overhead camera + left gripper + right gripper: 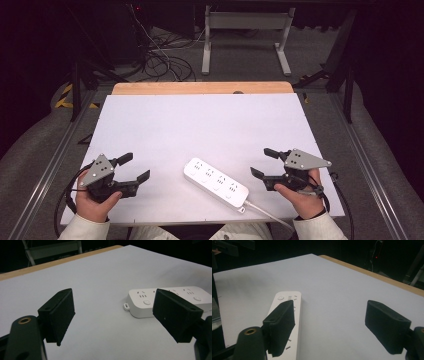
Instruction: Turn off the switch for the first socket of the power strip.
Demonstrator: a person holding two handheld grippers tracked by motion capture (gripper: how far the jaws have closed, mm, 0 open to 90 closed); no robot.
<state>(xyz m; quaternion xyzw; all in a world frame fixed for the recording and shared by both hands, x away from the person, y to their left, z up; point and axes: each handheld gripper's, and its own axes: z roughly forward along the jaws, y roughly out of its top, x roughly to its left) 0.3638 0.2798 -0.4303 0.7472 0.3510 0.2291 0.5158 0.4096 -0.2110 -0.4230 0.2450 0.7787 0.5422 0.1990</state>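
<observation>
A white power strip (216, 184) lies diagonally near the table's front edge, its white cable (267, 212) running off to the front right. My left gripper (136, 168) is held open to its left, jaws apart with nothing between them; in the left gripper view the power strip (172, 300) lies ahead on the right, partly behind the right jaw. On the strip's other side my right gripper (263, 163) stands open and empty. In the right gripper view the power strip (287, 315) runs under the left jaw.
A white sheet (200, 135) covers the table, with a wooden edge (200, 88) at the far side. Beyond the table are a metal frame (245, 35) and tangled cables (160, 60) on the floor. Metal rails (45, 170) run along both sides.
</observation>
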